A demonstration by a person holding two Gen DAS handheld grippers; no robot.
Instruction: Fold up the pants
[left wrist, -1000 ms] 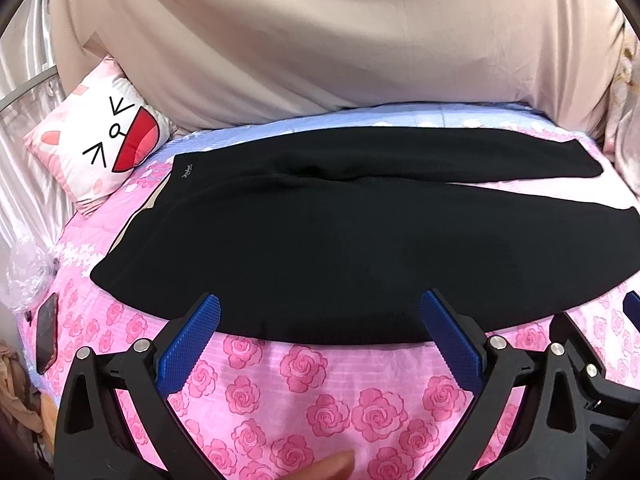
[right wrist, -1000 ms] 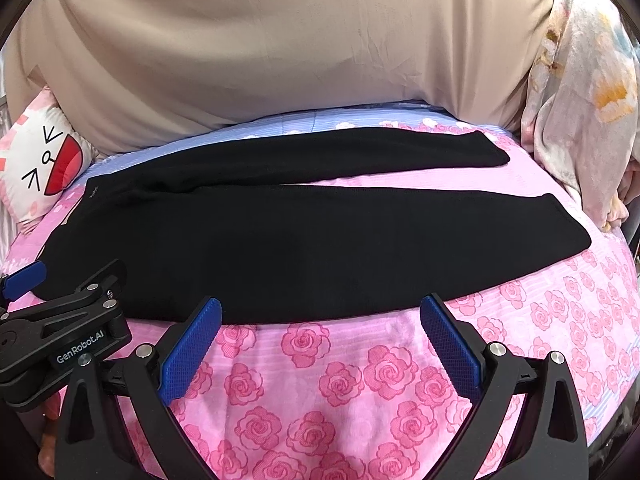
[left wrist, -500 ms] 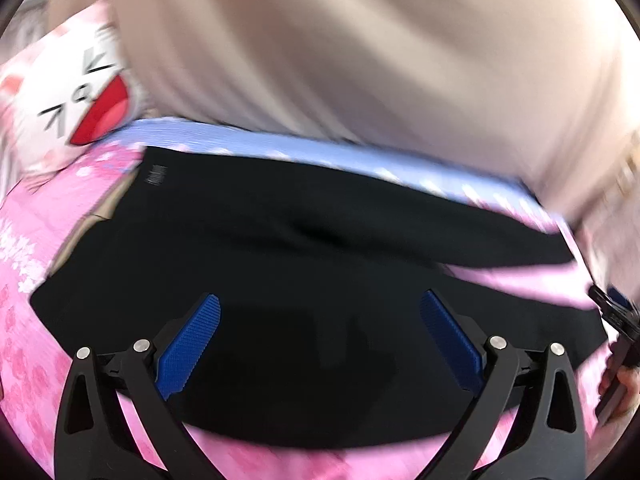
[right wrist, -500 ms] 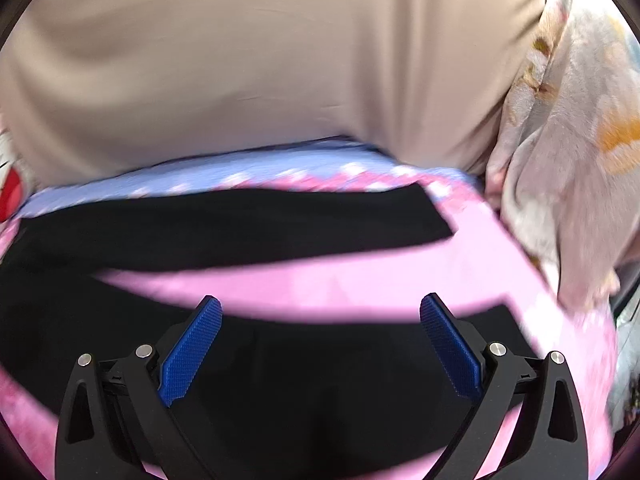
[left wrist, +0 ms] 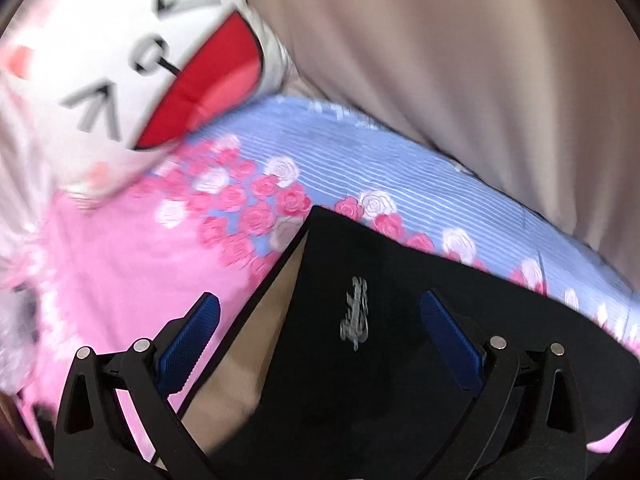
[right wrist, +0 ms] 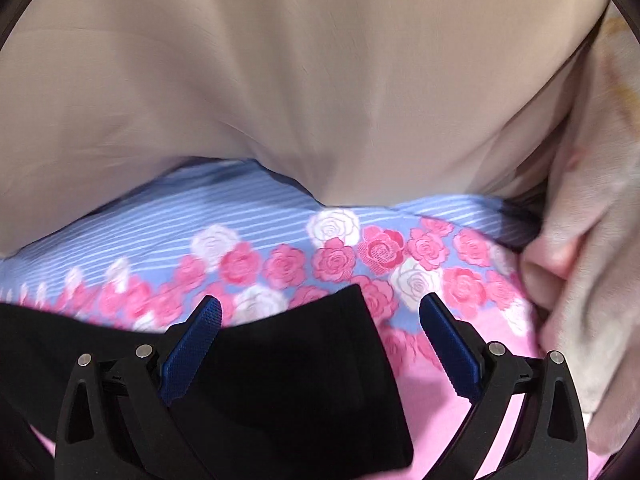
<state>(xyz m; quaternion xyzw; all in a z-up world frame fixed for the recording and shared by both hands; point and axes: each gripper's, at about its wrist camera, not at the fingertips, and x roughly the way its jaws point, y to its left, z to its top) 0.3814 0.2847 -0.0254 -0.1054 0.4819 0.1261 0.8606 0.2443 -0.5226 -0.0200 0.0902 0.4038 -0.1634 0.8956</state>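
The black pants (left wrist: pixel 400 360) are lying flat on the rose-print bedsheet (left wrist: pixel 120 272), and everything here is placed against them. The left gripper (left wrist: pixel 320 332) is hanging over their waistband corner, its blue fingers (left wrist: pixel 188 344) spread wide with nothing between them; one finger is showing over the pink sheet beside the waist opening, the other over the black cloth past the small silver logo (left wrist: pixel 354 314). A tan lining (left wrist: pixel 240 368) is showing inside the waist opening, its lower part hidden behind the gripper's frame. Beyond the waistband corner a white cartoon-face pillow (left wrist: pixel 132 64) is blurring badly and running off the edge of the view.

The right gripper (right wrist: pixel 320 340) is hovering over the hem end of one leg (right wrist: pixel 304 360), jaws also wide apart and gripping nothing. The rest of that leg is running out of view. Whether either tool is touching the cloth is hard to tell. A beige fabric (right wrist: pixel 300 80) is filling the background behind the pants, and a pale floral cloth (right wrist: pixel 592 260) beside the hem is too smeared to make out.
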